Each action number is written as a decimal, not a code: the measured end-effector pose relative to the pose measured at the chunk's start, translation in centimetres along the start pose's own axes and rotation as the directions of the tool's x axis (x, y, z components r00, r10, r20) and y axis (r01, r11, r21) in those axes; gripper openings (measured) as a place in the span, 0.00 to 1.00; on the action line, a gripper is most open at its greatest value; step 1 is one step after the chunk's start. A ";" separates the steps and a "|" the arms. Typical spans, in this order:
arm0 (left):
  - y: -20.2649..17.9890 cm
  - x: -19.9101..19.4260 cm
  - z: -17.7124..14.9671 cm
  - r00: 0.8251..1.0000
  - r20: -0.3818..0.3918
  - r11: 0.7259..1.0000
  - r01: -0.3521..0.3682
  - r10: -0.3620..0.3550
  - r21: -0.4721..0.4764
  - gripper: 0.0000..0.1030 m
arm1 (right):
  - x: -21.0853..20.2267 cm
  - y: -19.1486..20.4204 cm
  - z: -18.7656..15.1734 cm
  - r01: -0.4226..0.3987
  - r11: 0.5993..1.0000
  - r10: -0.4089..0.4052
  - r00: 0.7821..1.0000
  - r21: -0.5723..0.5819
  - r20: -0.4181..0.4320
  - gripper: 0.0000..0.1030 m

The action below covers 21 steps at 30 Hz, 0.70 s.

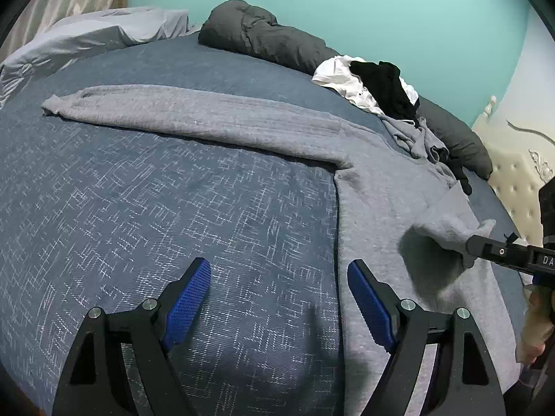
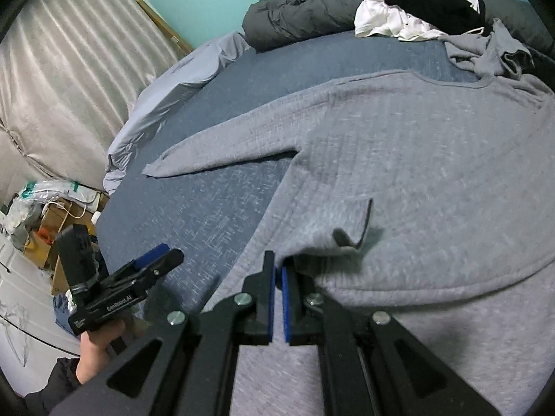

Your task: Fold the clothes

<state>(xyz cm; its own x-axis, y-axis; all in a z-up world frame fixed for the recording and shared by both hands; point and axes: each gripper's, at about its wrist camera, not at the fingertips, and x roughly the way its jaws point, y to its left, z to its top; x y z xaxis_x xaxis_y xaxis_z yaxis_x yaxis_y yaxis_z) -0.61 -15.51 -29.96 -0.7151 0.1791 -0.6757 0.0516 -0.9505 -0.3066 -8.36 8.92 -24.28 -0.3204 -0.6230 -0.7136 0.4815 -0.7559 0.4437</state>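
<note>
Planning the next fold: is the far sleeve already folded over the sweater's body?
No, the sleeve lies stretched out flat on the bed.

Dim fisheye frames, perhaps slightly blurred

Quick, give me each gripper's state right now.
Left gripper: open, nothing between the pads, hanging over the blue bedspread.
Right gripper: shut on a pinched-up fold of the grey sweatshirt.

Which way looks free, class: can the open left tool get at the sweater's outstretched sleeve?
Probably yes. The left tool hangs open over bare bedspread, and nothing lies between it and the outstretched sleeve of the grey sweater.
</note>
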 end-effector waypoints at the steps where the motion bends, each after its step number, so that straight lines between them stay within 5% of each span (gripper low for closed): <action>1: -0.1 0.1 0.0 1.000 -0.002 1.000 0.000 0.000 0.005 0.82 | 0.2 0.1 -0.1 -0.002 1.000 0.002 1.000 -0.002 -0.005 0.03; 5: -0.5 0.2 0.0 1.000 -0.008 1.000 0.002 -0.002 0.018 0.82 | 1.8 0.8 -0.8 -0.026 1.000 0.025 0.997 -0.006 -0.071 0.10; 7: -0.7 0.3 0.0 1.000 -0.010 1.000 0.004 -0.004 0.024 0.82 | 2.0 0.8 -1.2 -0.062 0.998 0.063 0.994 0.005 -0.086 0.31; 10: -1.0 0.4 -0.1 1.000 -0.016 0.999 0.012 -0.012 0.034 0.82 | 1.1 0.5 -1.3 -0.094 0.995 0.095 0.993 0.011 -0.069 0.39; 16: -2.4 0.8 -0.1 0.998 -0.039 0.996 0.052 -0.049 0.071 0.82 | -4.1 -4.5 -0.1 0.048 0.996 -0.049 0.999 0.073 0.016 0.40; 21: -4.6 1.2 0.0 0.995 -0.069 0.988 0.086 -0.077 0.130 0.82 | -9.2 -11.7 -0.8 0.199 0.962 -0.214 0.975 0.187 0.059 0.48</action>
<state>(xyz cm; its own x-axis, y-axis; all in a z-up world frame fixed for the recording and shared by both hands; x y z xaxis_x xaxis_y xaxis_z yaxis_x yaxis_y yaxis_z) -1.70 -10.97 -29.34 -0.6674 0.2692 -0.6943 -0.1009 -0.9565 -0.2739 -10.39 23.63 -23.28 -0.4635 -0.4579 -0.7586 0.2466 -0.8890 0.3859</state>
